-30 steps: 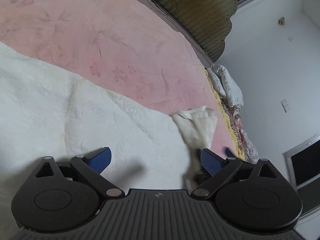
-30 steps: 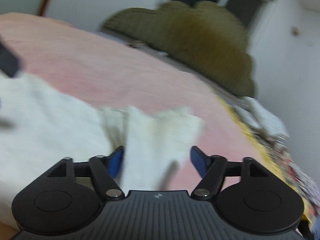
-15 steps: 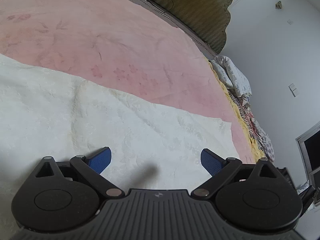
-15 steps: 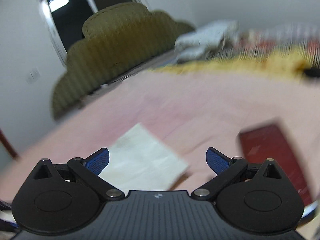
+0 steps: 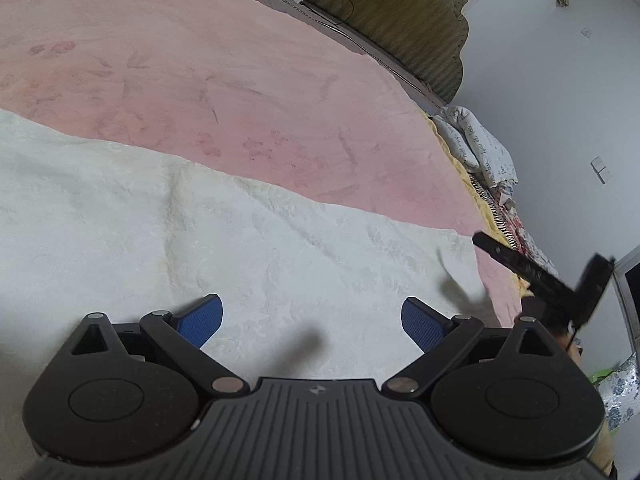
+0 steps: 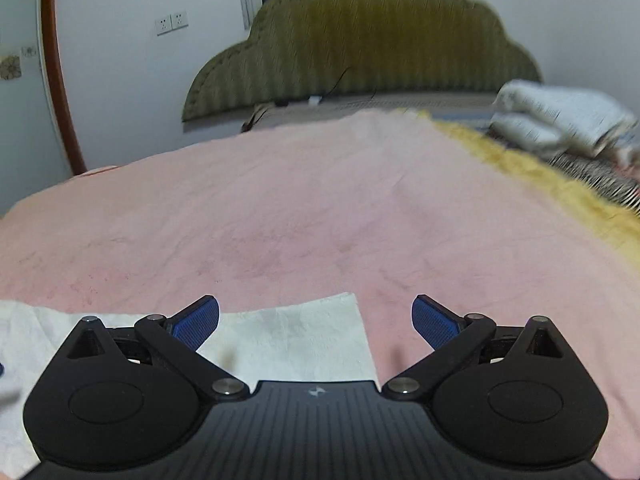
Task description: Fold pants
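The white pants (image 5: 248, 240) lie spread flat on the pink blanket (image 5: 240, 80) over the bed; the cloth looks smooth, with one straight edge running across and a squared corner (image 6: 344, 304) near the right side; the left gripper (image 5: 312, 316) hangs above the cloth, jaws wide apart, gripping nothing; the right gripper (image 6: 316, 320) is likewise spread and empty over that corner; laying out seems done, while the next fold, judging by the long flat shape, is yet to come.

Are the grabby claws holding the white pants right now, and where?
No. The left gripper and the right gripper are both open and empty; the white pants lie flat on the pink blanket.
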`<state>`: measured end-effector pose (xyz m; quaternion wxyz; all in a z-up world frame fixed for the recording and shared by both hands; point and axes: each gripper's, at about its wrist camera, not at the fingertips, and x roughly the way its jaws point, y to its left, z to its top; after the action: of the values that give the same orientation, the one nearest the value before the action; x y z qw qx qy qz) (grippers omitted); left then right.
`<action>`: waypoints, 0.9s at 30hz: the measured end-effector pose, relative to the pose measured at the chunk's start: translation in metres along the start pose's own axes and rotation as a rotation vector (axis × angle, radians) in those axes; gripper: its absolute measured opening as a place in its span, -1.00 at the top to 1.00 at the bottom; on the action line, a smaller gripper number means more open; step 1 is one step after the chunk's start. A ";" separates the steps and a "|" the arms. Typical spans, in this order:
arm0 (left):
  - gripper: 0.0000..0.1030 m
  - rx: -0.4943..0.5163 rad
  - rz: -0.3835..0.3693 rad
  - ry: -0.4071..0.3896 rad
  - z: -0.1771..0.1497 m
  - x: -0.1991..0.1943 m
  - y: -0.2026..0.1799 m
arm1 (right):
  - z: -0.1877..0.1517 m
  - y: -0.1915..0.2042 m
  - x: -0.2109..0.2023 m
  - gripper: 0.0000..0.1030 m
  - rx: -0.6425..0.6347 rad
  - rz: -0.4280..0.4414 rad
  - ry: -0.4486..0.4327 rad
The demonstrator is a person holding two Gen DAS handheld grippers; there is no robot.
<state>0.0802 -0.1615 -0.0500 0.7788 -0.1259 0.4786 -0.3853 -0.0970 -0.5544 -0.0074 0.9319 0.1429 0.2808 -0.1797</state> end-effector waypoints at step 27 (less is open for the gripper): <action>-0.89 0.072 0.121 -0.052 0.001 0.003 0.002 | -0.028 0.057 -0.024 -0.59 -0.074 0.240 0.152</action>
<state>0.0824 -0.1627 -0.0523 0.8169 -0.0785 0.4510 -0.3509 -0.1052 -0.4870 -0.0065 0.9273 0.1544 0.3379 -0.0452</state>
